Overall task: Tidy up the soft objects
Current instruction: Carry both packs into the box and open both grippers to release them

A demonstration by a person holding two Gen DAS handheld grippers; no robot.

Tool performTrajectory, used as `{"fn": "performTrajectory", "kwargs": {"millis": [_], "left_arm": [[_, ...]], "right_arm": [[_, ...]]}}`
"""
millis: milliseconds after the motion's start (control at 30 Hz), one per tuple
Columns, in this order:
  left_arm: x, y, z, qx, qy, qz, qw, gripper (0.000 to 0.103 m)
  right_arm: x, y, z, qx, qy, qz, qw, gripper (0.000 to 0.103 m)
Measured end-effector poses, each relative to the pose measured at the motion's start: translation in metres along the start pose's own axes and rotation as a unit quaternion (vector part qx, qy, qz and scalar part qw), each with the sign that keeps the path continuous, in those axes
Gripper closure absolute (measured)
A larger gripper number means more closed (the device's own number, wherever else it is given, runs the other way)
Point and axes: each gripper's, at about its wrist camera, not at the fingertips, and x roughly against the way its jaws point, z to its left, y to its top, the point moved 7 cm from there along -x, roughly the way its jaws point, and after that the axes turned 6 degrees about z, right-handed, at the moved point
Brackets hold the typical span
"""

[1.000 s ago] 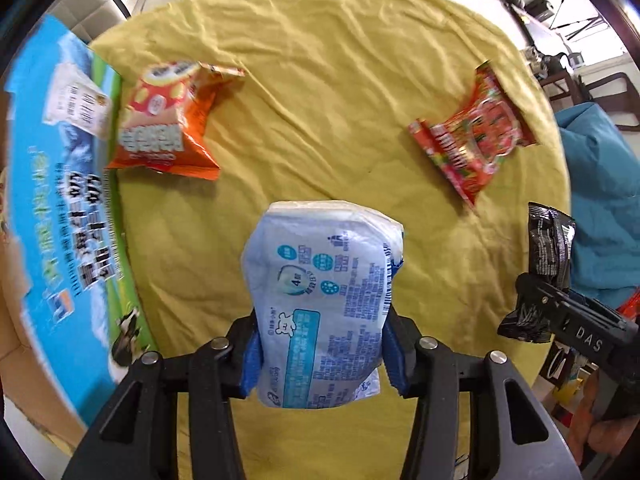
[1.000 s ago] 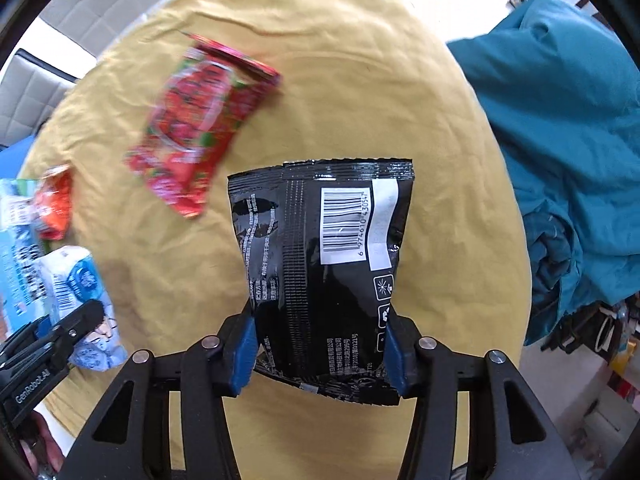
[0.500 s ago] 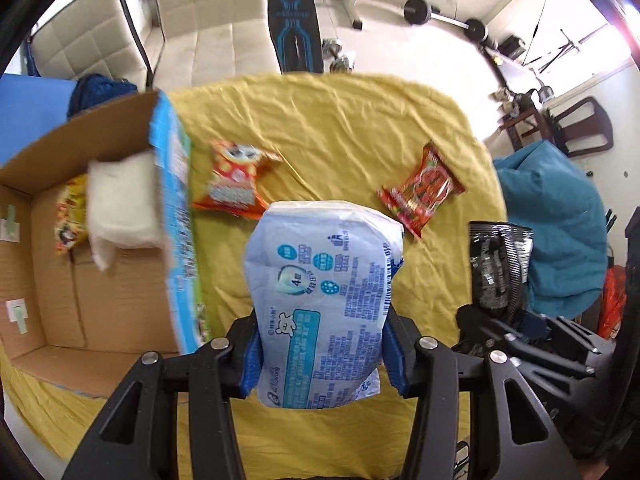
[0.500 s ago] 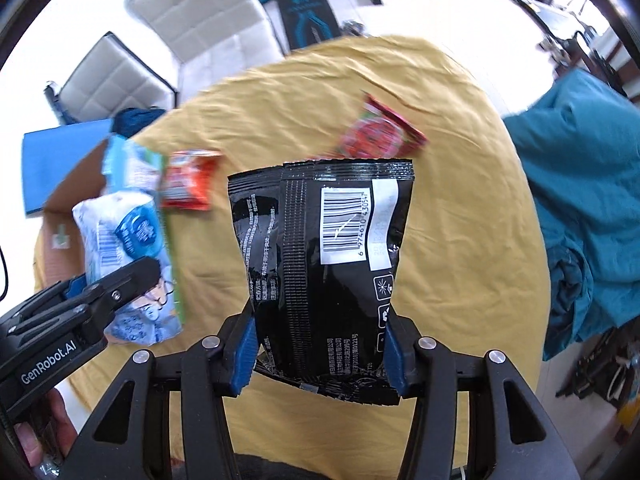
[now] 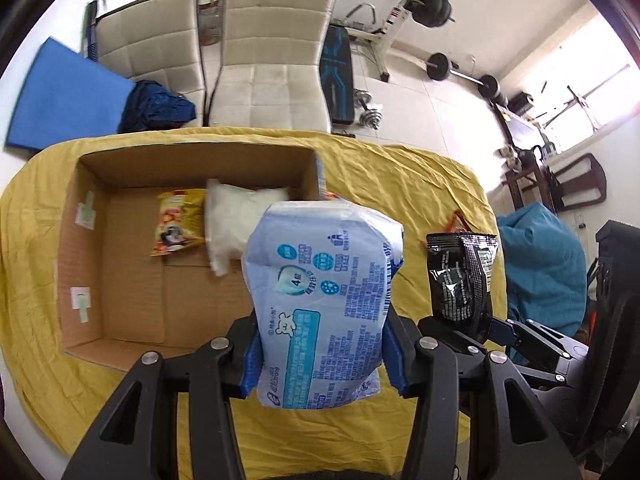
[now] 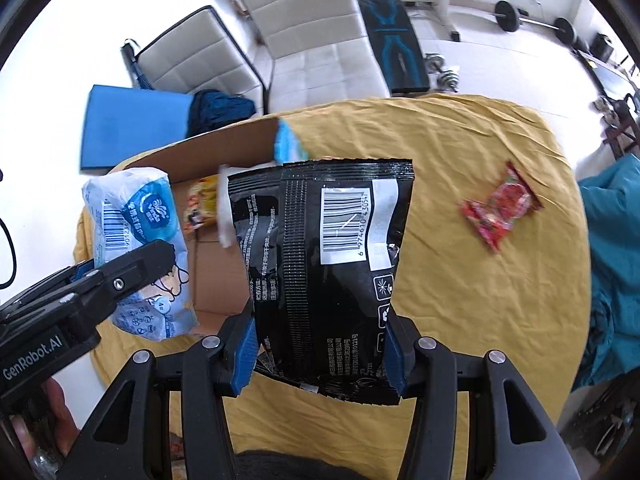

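My left gripper (image 5: pixel 322 360) is shut on a pale blue tissue pack (image 5: pixel 324 300) and holds it up above the near right part of an open cardboard box (image 5: pixel 120 272). The box holds a yellow snack bag (image 5: pixel 176 226) and a white soft pack (image 5: pixel 236 212). My right gripper (image 6: pixel 320 354) is shut on a black snack bag (image 6: pixel 324 264), held above the yellow cloth just right of the box (image 6: pixel 212 280). The black bag (image 5: pixel 460 276) also shows in the left wrist view, the tissue pack (image 6: pixel 140 232) in the right wrist view. A red snack bag (image 6: pixel 500 208) lies on the cloth at the right.
The table wears a wrinkled yellow cloth (image 6: pixel 460 300). Two cream chairs (image 5: pixel 276 64) stand behind it, with a blue mat (image 5: pixel 60 100) at the left. A teal cloth heap (image 5: pixel 544 268) lies at the right. Gym weights stand on the floor behind.
Both grippers have risen and drawn back with their packs. The view has swung left, so the open box now lies under the tissue pack. The orange bag is hidden.
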Motion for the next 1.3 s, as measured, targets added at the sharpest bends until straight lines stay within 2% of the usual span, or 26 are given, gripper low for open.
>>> {"fn": "performTrajectory", "kwargs": {"millis": [167,367,533,667,767,933,1300], "left_arm": [[0.021,0.006,0.063,0.035,0.006,-0.009,0.9993,0.057],[0.019,0.010,0.131,0.069,0.019,0.004,0.9974,0.057],[-0.003,0.012,0.182,0.090,0.034,0.031,0.9949,0.057],[-0.032,0.018,0.215,0.099,0.050,0.056,0.9923,0.057],[-0.053,0.022,0.235,0.100,0.054,0.080,0.9903,0.057],[-0.091,0.038,0.257,0.091,0.065,0.112,0.9874,0.057],[-0.140,0.069,0.260,0.078,0.040,0.141,0.9862,0.054]], "right_arm": [[-0.027,0.010,0.052,0.013,0.017,0.020,1.000,0.049],[-0.085,0.021,0.097,0.006,0.022,0.059,0.998,0.049],[-0.141,0.020,0.114,-0.001,0.002,0.098,0.995,0.049],[-0.188,0.012,0.114,-0.015,-0.017,0.137,0.990,0.049],[-0.214,0.011,0.112,-0.013,-0.041,0.150,0.988,0.049],[-0.240,0.013,0.111,-0.011,-0.058,0.164,0.985,0.049],[-0.264,0.017,0.110,-0.018,-0.056,0.175,0.983,0.048]]}}
